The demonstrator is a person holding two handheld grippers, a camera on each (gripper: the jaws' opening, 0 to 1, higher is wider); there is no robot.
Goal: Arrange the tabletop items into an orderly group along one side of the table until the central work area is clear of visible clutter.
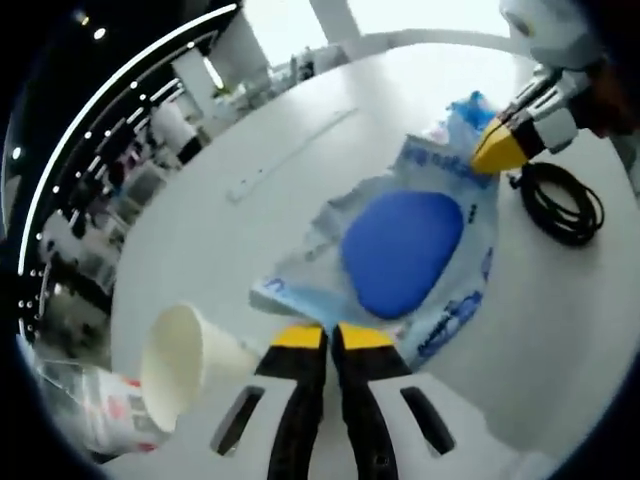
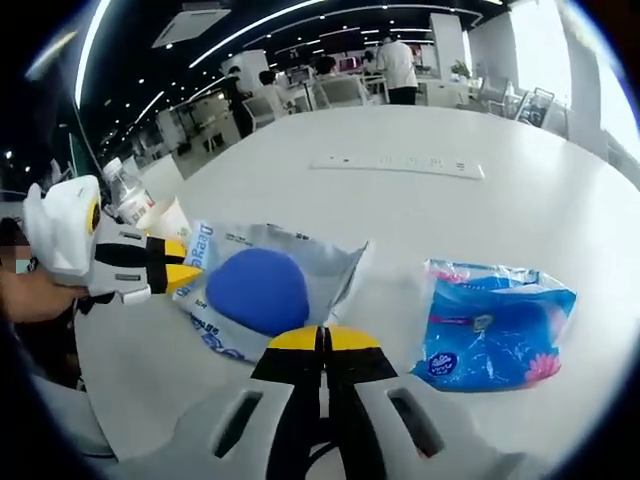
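A clear plastic package (image 1: 440, 300) (image 2: 330, 262) with blue print holds a blue oval pad and lies flat on the white table (image 1: 300, 130). My left gripper (image 1: 331, 336) is shut, its yellow tips pinching the package's near edge. In the right gripper view it comes in from the left, as the left gripper (image 2: 184, 275), at the package's far side. My right gripper (image 2: 325, 340) is shut at the opposite edge, and in the left gripper view the right gripper (image 1: 497, 150) touches the far corner. A blue tissue pack (image 2: 495, 325) (image 1: 468, 108) lies beside the package.
A paper cup (image 1: 185, 360) (image 2: 170, 216) lies on its side near the left gripper, with a crumpled clear wrapper (image 1: 95, 400) behind it. A coiled black cable (image 1: 562, 203) sits by the right gripper. A white power strip (image 2: 400, 163) lies farther across the table. People stand far back.
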